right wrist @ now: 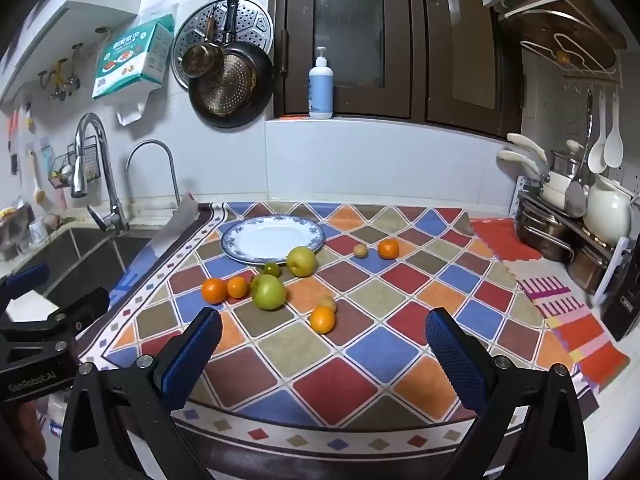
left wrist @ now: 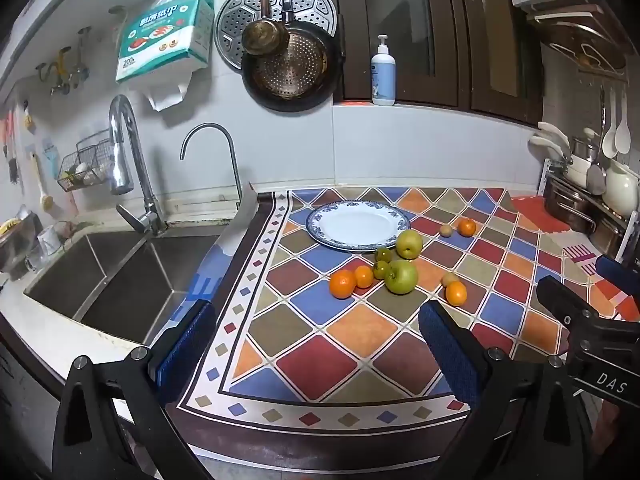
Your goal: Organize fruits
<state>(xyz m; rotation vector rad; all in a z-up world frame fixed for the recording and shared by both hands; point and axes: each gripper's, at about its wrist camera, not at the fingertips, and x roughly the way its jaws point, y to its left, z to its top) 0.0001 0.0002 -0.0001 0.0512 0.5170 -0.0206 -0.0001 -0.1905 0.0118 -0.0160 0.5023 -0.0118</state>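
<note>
A blue-rimmed white plate (left wrist: 358, 225) (right wrist: 272, 239) sits bare at the back of the patterned mat. In front of it lie loose fruits: two green apples (left wrist: 401, 277) (right wrist: 269, 291), the other apple (left wrist: 409, 243) (right wrist: 301, 261), several oranges (left wrist: 342, 283) (right wrist: 214, 290), small green tangerines (left wrist: 383, 255) and small brownish fruits (left wrist: 450, 279) (right wrist: 360, 251). My left gripper (left wrist: 316, 336) is open and empty, near the mat's front edge. My right gripper (right wrist: 324, 342) is open and empty, just short of the nearest orange (right wrist: 322, 319). It also shows at the right of the left wrist view (left wrist: 576, 284).
A steel sink (left wrist: 116, 280) with two taps lies left of the mat. A rack of pots and utensils (right wrist: 576, 220) stands at the right. A soap bottle (right wrist: 321, 86) sits on the rear ledge, pans hang on the wall.
</note>
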